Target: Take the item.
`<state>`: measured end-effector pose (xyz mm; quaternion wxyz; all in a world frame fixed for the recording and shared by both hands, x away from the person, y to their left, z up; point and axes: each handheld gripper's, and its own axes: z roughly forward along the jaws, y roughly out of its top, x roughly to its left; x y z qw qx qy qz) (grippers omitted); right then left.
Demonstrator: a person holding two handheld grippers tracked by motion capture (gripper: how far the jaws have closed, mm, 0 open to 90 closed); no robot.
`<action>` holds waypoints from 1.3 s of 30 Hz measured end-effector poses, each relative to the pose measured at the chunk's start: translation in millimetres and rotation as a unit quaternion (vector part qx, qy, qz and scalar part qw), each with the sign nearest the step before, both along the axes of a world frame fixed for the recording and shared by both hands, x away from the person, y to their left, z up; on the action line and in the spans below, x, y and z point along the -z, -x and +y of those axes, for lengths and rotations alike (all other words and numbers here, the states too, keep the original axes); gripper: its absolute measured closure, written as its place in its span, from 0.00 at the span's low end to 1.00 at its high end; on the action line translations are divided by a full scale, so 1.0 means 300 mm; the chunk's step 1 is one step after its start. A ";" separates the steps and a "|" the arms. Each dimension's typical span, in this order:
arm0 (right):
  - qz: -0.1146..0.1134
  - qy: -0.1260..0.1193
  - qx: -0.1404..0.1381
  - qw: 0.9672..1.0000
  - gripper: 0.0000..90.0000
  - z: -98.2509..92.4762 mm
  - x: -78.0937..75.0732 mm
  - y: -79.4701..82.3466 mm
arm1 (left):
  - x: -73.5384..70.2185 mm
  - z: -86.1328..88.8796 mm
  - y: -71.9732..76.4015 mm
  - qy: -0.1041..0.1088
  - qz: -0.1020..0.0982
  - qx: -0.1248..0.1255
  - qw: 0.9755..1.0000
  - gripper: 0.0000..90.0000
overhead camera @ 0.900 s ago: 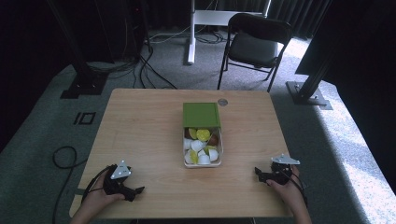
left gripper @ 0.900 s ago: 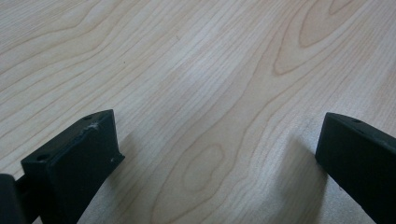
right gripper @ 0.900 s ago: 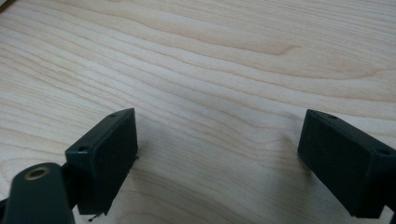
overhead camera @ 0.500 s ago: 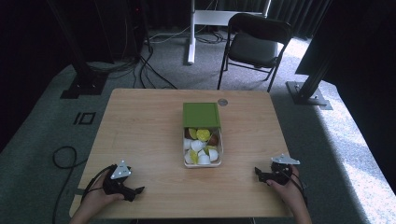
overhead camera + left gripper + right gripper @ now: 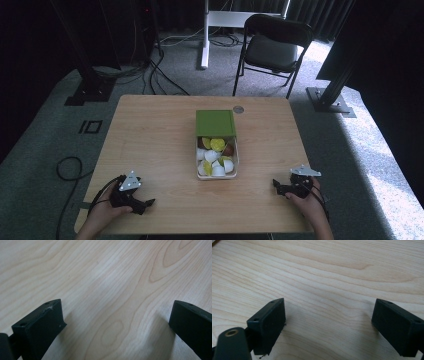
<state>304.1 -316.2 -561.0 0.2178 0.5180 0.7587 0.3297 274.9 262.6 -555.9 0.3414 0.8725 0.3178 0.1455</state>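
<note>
Left gripper (image 5: 145, 204) rests on the near left part of the table (image 5: 150, 135), held in the person's left hand (image 5: 102, 216); in the left gripper view its jaws stand spread wide with nothing but bare wood grain between them. Ahead of it and off to its right, well apart, sits the open box (image 5: 216, 159), a pale tray packed with small white, yellow and brown pieces; what the pieces are cannot be made out from here. The green lid (image 5: 215, 123) lies at the far end of the tray, touching it, beyond the pieces as seen from either gripper; whether it is hinged or loose cannot be told. A small round grey insert (image 5: 238, 109) is set in the table just past the lid's right corner. Right gripper (image 5: 276, 186) rests on the near right part of the table in the right hand (image 5: 311, 202), jaws likewise spread, empty, over bare wood; the box lies ahead and to its left, well apart. Judgement on handling: the pieces appear small and light, probably smooth and inclined to shift or roll against one another, so a grip across the middle of a single top piece is advised, with modest pressure. The tray looks thin-walled and light and may slide when touched; its long side rims offer the soundest hold. The lid appears flat and stiff, best taken by a free edge.
</note>
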 end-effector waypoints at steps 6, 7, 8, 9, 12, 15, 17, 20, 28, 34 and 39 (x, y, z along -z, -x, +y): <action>0.000 0.000 0.000 1.000 0.13 0.000 0.000 0.000 | -0.030 0.005 -0.020 0.018 -0.024 -0.012 0.999 0.09; 0.000 0.000 0.000 1.000 0.13 0.000 0.000 0.000 | -0.030 0.005 -0.020 0.018 -0.024 -0.012 0.999 0.09; 0.000 0.000 0.000 1.000 0.13 0.000 0.000 0.000 | -0.052 0.005 -0.024 0.019 -0.036 -0.014 0.999 0.09; 0.000 0.000 0.000 1.000 0.13 0.000 0.000 0.000 | -0.052 0.005 -0.024 0.019 -0.036 -0.014 0.999 0.09; 0.000 0.000 0.000 1.000 0.13 0.000 0.000 0.000 | -0.087 0.006 -0.031 0.023 -0.046 -0.018 0.998 0.09; 0.000 0.000 0.000 1.000 0.13 0.000 0.000 0.000 | -0.123 0.000 -0.036 0.019 -0.053 -0.017 0.998 0.09; 0.000 0.000 0.000 1.000 0.13 0.000 0.000 0.000 | -0.148 -0.005 -0.043 0.023 -0.059 -0.017 0.998 0.09; 0.000 -0.001 0.000 1.000 0.13 0.000 0.000 0.000 | -0.170 -0.011 -0.051 0.022 -0.064 -0.020 0.998 0.09; 0.001 -0.001 0.001 1.000 0.13 0.000 -0.001 0.000 | -0.236 -0.054 -0.086 0.017 -0.075 -0.011 0.997 0.09; 0.001 -0.001 0.001 1.000 0.13 0.000 -0.001 0.000 | -0.276 -0.108 -0.106 0.019 -0.081 0.009 0.997 0.09; 0.001 -0.001 0.001 1.000 0.13 0.000 0.000 0.000 | -0.313 -0.159 -0.128 0.021 -0.088 0.020 0.996 0.09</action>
